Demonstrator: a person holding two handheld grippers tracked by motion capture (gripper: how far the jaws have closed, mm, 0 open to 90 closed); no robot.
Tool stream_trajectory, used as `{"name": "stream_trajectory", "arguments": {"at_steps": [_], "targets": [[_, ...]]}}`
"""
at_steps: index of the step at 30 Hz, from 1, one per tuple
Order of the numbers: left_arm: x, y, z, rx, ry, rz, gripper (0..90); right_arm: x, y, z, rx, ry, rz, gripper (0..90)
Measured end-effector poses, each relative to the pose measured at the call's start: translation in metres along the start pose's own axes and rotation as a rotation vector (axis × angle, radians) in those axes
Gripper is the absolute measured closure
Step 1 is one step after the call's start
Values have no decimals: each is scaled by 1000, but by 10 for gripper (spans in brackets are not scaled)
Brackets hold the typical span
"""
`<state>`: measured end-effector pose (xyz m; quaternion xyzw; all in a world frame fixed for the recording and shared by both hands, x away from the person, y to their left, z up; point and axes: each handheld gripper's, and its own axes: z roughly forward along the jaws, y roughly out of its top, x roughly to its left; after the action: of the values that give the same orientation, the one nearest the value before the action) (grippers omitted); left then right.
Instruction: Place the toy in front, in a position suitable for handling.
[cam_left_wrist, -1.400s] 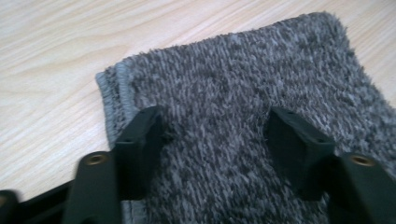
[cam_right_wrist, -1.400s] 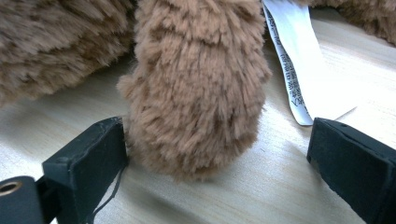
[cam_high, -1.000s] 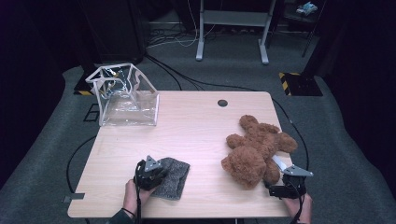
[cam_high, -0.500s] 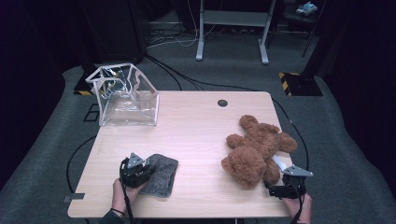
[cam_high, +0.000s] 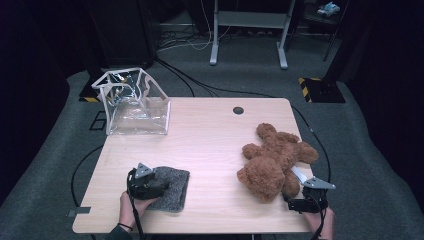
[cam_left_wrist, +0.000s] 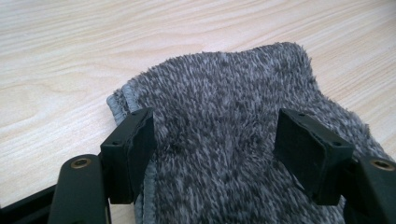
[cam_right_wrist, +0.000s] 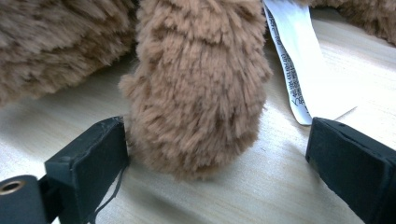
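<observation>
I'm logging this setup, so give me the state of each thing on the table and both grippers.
Grey cloth: lying flat on the table, not gripped.
Left gripper: open over the cloth, jaws have just been opening.
Teddy bear: lying on the table, white tag out beside it.
Right gripper: open, jaws either side of a bear limb, not pressing.
Clear bag: standing upright, top open.

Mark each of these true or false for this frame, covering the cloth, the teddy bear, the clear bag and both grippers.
1. The left gripper is clamped shut on the grey cloth. False: its jaws have just opened and stand apart over the cloth.
2. The teddy bear lies on the table. True.
3. The clear bag holds the bear. False: the bear lies outside it.
4. The right gripper is open at the bear's limb. True.
</observation>
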<state>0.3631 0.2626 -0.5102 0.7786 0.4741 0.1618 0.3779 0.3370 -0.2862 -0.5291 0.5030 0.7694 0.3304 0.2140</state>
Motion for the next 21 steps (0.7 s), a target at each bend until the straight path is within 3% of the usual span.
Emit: {"name": "stream_trajectory", "arguments": {"at_steps": [3,6,9,13,14,21], "targets": [[1,-1,5,18,5,3,266,1,1,-2,3,22,-13,67],[1,-3,7,20,7,9,257,1,2,-12,-36,49,17,64],[1,-5,8,21,12,17,252,3,10,-28,-94,52,6,71],[-1,-7,10,15,25,30,238,9,40,-48,-150,54,-38,80],[-1,-8,11,15,28,32,238,9,40,-48,-150,54,-38,80],[-5,-16,11,-30,57,52,237,15,92,-51,-179,85,-94,137]]}}
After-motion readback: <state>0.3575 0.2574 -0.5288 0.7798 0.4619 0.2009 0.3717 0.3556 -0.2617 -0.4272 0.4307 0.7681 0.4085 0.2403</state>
